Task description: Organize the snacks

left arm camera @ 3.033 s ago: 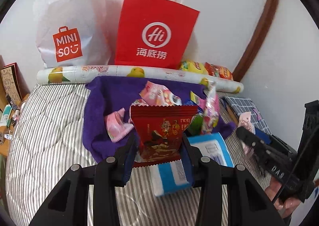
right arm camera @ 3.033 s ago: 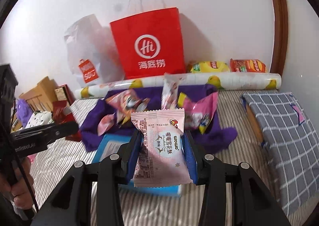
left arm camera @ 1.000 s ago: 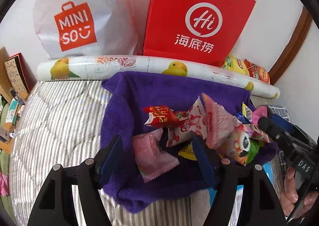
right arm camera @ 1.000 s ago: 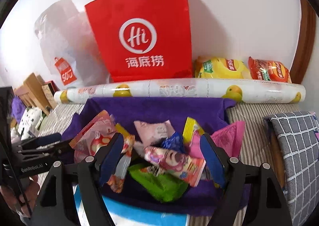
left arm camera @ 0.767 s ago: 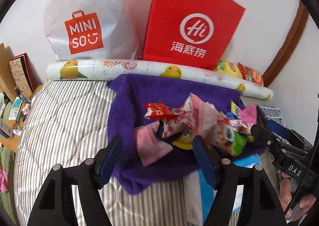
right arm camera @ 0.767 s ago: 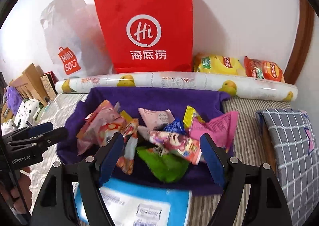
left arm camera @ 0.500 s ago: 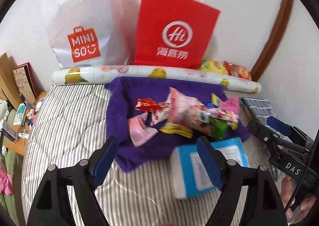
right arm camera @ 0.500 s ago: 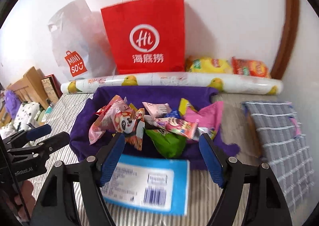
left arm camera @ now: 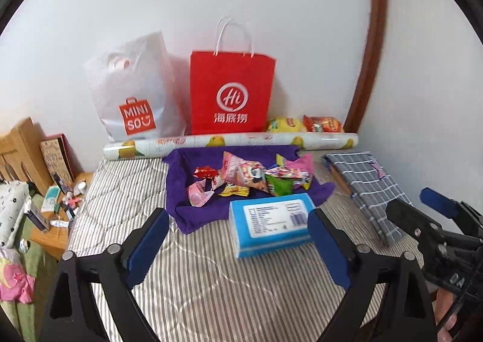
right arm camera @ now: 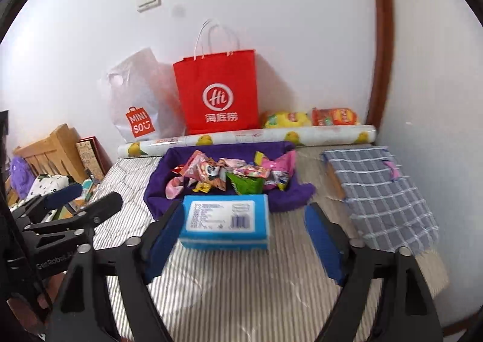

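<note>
Left tool (left arm camera: pixel 238 244) empty; blue box (left arm camera: pixel 270 222) fronts snacks (left arm camera: pixel 250 176) on purple cloth (left arm camera: pixel 193 188).

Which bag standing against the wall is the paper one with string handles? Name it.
The red paper bag with the white Hi logo and white string handles; the white plastic Miniso bag left of it has only a cut-out grip.

I see the snacks (left arm camera: pixel 250 176) heaped loosely on a rumpled purple cloth (left arm camera: pixel 187 215) spread over the striped bed: pink, red, yellow and green wrappers lying at mixed angles, some overlapping. A pink packet (left arm camera: pixel 197 194) lies at the pile's left edge, a green one (right arm camera: pixel 246 183) near the front.
</note>
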A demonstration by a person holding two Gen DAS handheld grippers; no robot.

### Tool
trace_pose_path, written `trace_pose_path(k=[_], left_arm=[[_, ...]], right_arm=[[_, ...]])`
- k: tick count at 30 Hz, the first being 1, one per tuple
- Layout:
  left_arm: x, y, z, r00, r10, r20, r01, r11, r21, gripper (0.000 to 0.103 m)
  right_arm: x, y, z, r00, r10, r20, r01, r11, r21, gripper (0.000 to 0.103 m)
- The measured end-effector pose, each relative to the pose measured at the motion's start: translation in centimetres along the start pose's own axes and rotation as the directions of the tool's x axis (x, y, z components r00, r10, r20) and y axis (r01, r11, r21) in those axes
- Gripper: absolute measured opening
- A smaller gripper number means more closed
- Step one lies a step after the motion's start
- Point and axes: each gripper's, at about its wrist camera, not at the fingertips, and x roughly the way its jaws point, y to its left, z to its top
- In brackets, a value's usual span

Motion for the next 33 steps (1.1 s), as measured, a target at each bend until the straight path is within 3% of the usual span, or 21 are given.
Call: trace_pose_path(k=[2, 3, 14, 33], left_arm=[[-1.6, -0.8, -0.5, 1.000, -0.002, 0.027, 0.002, 1.000, 0.018, 0.099], [-2.4, -1.2, -0.8, 0.999, 0.004, 0.035, -0.005, 1.000, 0.031, 0.100], [-5.6, -3.1, -2.8, 0.998, -0.046, 0.044, 0.044, 0.998, 0.033, 0.101], [-6.4, -3.9, -3.6, 0.997, -0.070, 0.034, 0.070, 0.997, 0.022, 0.101]], right_arm=[[-2.3, 0.0, -0.9, 0.999, -0.011, 0.043, 0.012, 1.000, -0.019, 0.099], [-3.1, 0.0, -1.2, 0.998, -0.021, 0.053, 0.022, 0.999, -0.025, 0.100], [-9.3, -1.9, -3.7, 0.992, -0.093, 0.090, 0.091, 0.996, 0.023, 0.101], [-10.4, -1.9, -5.3, 0.987, -0.137, 0.082, 0.133, 0.990, 0.047, 0.101]])
